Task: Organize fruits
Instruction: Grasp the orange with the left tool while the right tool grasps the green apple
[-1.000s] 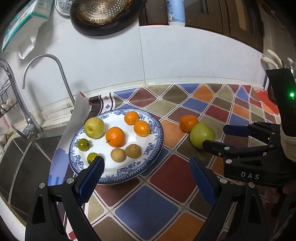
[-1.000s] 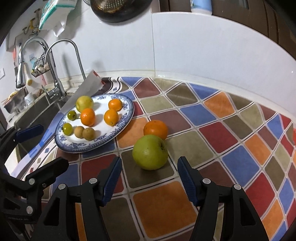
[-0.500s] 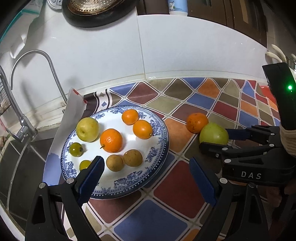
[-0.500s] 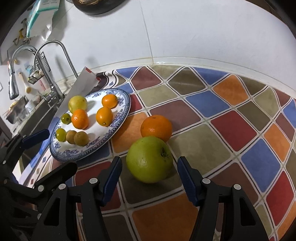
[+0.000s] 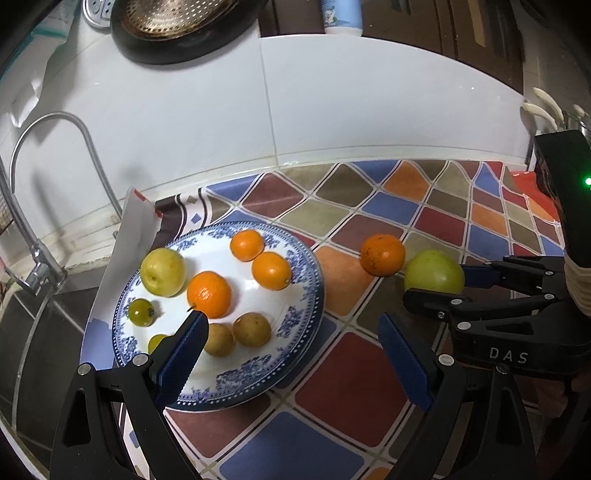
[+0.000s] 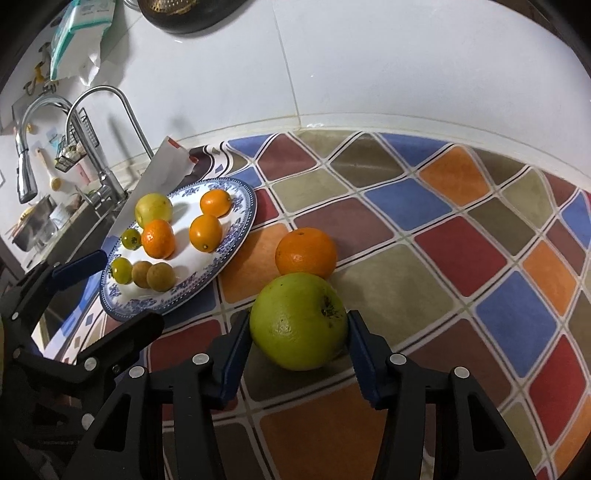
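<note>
A large green fruit [image 6: 295, 321] rests on the patterned counter mat with an orange [image 6: 306, 253] touching its far side. My right gripper [image 6: 299, 325] straddles the green fruit; its jaws are closing and both blue pads [image 6: 236, 339] lie against the fruit's sides. The left wrist view shows the same grip [image 5: 436, 284] from the side. A blue-and-white plate [image 5: 317, 295] holds a yellow-green apple [image 5: 162, 271], three oranges, two brown round fruits and two small green ones. My left gripper [image 5: 290, 332] hovers open over the plate's near edge, holding nothing.
A sink with a curved tap [image 5: 55, 122] lies left of the plate, past the mat's curled edge [image 5: 136, 218]. The white tiled wall [image 5: 332, 110] closes the back. A dark pan [image 5: 177, 33] hangs above. Bare mat stretches to the right [image 6: 480, 258].
My right gripper slid forward until the green fruit sat between its fingers, and the jaws narrowed onto it. My left gripper drifted a little nearer the plate and stayed wide.
</note>
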The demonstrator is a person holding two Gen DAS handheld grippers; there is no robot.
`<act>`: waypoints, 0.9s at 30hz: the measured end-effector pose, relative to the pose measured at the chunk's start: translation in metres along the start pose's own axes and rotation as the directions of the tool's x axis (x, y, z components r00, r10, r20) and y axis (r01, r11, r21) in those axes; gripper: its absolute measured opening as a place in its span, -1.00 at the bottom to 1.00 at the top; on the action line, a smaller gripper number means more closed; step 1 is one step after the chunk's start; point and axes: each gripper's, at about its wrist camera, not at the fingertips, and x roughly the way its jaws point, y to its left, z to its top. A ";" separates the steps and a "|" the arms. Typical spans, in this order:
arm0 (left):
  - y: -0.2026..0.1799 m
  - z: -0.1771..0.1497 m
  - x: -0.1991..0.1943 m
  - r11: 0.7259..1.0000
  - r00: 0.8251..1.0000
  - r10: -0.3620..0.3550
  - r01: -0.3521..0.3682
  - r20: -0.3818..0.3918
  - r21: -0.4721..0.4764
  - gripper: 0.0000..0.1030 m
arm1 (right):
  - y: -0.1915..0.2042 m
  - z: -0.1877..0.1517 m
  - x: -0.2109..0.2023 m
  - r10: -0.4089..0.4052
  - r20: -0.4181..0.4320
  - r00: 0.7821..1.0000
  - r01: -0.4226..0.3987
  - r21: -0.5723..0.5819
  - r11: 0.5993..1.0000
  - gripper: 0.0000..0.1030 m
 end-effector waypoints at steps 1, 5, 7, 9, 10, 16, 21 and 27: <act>-0.002 0.001 0.000 1.000 1.000 -0.004 0.004 0.003 0.003 0.82 | -0.001 0.000 -0.003 -0.007 0.004 1.000 0.007 0.003 1.000 0.00; -0.014 0.009 0.001 0.999 0.999 -0.033 0.032 0.023 0.035 0.82 | -0.012 0.001 -0.015 -0.050 0.028 0.998 0.050 0.024 0.998 0.00; -0.020 0.014 0.004 0.998 0.998 -0.050 0.048 0.029 0.049 0.82 | -0.018 0.001 -0.019 -0.067 0.036 0.997 0.066 0.033 0.997 0.00; -0.025 0.019 0.007 0.996 0.997 -0.071 0.069 0.032 0.057 0.82 | -0.026 0.003 -0.023 -0.082 0.044 0.996 0.080 0.048 0.996 0.00; -0.028 0.022 0.010 0.995 0.996 -0.084 0.082 0.032 0.059 0.82 | -0.029 0.004 -0.023 -0.088 0.048 0.995 0.086 0.055 0.995 0.00; -0.040 0.033 0.027 0.987 0.990 -0.140 0.138 0.018 0.083 0.81 | -0.047 0.008 -0.029 -0.137 0.066 0.988 0.132 0.085 0.988 0.00; -0.048 0.041 0.045 0.979 0.985 -0.174 0.173 -0.003 0.105 0.80 | -0.059 0.009 -0.026 -0.162 0.060 0.985 0.155 0.106 0.982 0.00; -0.052 0.049 0.069 0.971 0.978 -0.205 0.209 -0.047 0.114 0.60 | -0.067 0.009 -0.019 -0.174 0.048 0.984 0.167 0.119 0.979 0.00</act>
